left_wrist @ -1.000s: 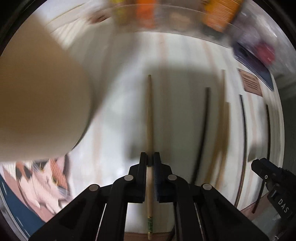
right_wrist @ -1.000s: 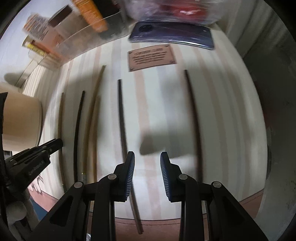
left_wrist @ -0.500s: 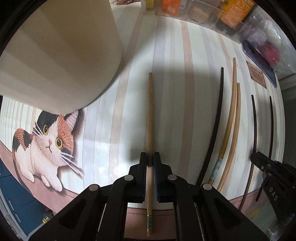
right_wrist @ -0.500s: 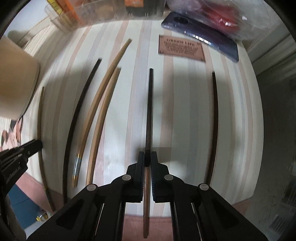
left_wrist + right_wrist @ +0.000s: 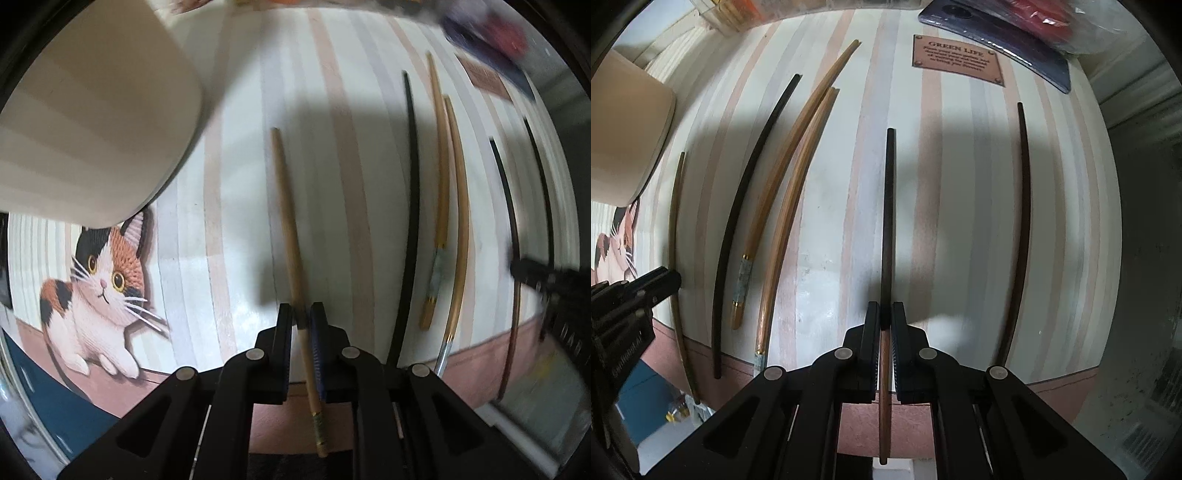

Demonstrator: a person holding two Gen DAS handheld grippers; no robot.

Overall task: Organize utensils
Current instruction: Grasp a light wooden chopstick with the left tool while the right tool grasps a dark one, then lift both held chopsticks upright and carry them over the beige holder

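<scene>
Two grippers, two chopsticks pinched, one each. The left gripper [image 5: 302, 314] has its jaws pressed onto a light bamboo chopstick [image 5: 288, 221], clamped low on the shaft; the green-and-gold banded butt pokes back between the arms, and the tip leans slightly left as it runs out over the striped placemat [image 5: 343, 147]. Whether it is touching the mat or just above it, I cannot tell.

Over on the right, the right gripper [image 5: 885, 315] is squeezed onto a dark brown chopstick [image 5: 888, 221], again gripped near the thick end, shaft pointing straight ahead along the stripes.

Now count what lies loose on the mat in the right wrist view: four sticks. One dark brown chopstick [image 5: 1021, 229] sits alone, well apart on the right. To the left of the held one, two tan chopsticks [image 5: 783, 192] lie side by side, nearly touching near their tips, one of them with a pale patterned band near its butt. Just beyond them lies one black chopstick [image 5: 738, 229]. So six in all with the two held.

Further left, one cream cylindrical holder [image 5: 92, 122] stands at the mat's corner, close to the left gripper, above one printed calico cat [image 5: 99, 295]. At the far edge sit one brown label patch [image 5: 956, 59] and one dark blue phone [image 5: 997, 26].
</scene>
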